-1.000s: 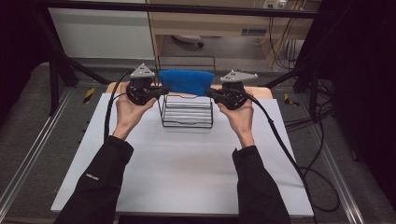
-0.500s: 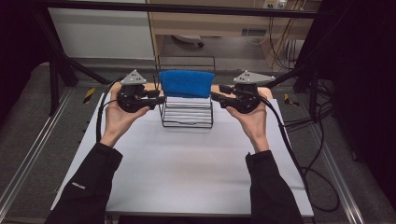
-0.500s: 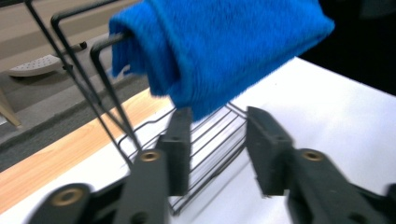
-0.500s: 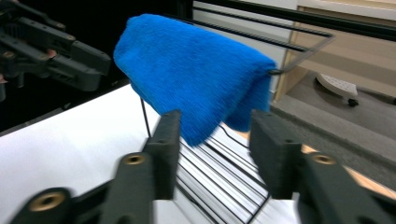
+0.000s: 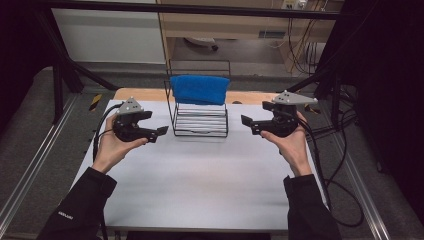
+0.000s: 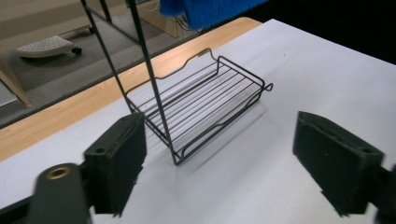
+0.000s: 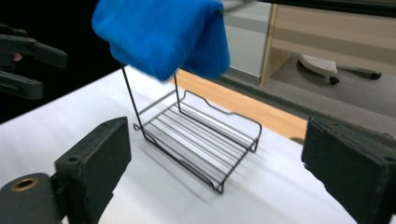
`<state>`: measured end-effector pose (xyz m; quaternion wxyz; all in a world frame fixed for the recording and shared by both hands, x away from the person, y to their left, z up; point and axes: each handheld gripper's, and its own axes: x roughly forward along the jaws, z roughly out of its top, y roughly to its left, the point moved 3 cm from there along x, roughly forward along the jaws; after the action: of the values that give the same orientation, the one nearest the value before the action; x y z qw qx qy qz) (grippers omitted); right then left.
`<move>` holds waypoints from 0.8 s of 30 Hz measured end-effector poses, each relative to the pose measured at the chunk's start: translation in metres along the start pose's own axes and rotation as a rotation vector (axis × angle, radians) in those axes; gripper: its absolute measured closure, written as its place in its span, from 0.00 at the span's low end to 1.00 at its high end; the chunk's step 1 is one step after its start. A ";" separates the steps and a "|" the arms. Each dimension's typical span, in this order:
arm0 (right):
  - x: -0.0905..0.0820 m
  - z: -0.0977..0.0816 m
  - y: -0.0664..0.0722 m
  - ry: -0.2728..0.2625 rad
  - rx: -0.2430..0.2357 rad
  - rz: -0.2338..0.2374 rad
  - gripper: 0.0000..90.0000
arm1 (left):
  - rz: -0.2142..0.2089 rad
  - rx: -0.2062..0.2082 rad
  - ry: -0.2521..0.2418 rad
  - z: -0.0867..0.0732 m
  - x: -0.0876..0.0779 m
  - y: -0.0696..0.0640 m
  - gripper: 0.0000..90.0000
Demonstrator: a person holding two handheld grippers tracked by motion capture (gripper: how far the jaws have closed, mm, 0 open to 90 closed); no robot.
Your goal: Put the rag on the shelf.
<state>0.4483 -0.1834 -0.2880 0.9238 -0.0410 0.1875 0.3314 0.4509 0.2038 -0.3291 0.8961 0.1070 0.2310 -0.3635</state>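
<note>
In the high view, one black wire rack stands at the far middle of the white table, with one blue towel draped over its upper rail. Two hand-held grippers flank it: the left gripper sits well to the rack's left and the right gripper well to its right, both pointing inward, jaws spread and empty. In the left gripper view, its two black jaws stand wide apart with nothing between them, the rack's slatted tray beyond and a corner of the towel at the top. In the right gripper view, the two jaws are likewise parted and empty; the towel hangs over the rack.
</note>
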 end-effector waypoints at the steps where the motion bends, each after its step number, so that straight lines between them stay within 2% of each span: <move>1: -0.001 -0.006 0.000 0.004 0.003 0.000 0.07 | 0.005 -0.001 0.002 -0.006 -0.001 0.000 0.15; 5: -0.003 -0.028 -0.001 0.017 0.016 0.006 0.04 | 0.021 -0.014 0.015 -0.028 -0.003 -0.003 0.09; 11: -0.004 -0.064 -0.002 0.071 0.030 0.020 0.01 | 0.017 -0.027 0.018 -0.062 -0.007 -0.009 0.08; 15: -0.007 -0.088 -0.003 0.079 0.055 0.036 0.01 | 0.010 -0.041 0.015 -0.084 -0.010 -0.011 0.08; 17: -0.008 -0.100 -0.004 0.101 0.045 0.042 0.01 | 0.010 -0.051 0.015 -0.095 -0.011 -0.011 0.08; 22: -0.011 -0.128 -0.007 0.151 0.066 0.039 0.01 | 0.008 -0.069 0.042 -0.119 -0.012 -0.010 0.09; 24: -0.013 -0.138 -0.009 0.168 0.058 0.047 0.01 | 0.012 -0.068 0.049 -0.127 -0.013 -0.009 0.09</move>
<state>0.4008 -0.2255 -0.4121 0.8976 -0.0373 0.2748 0.3427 0.3936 0.2504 -0.4333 0.8956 0.0866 0.2643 -0.3472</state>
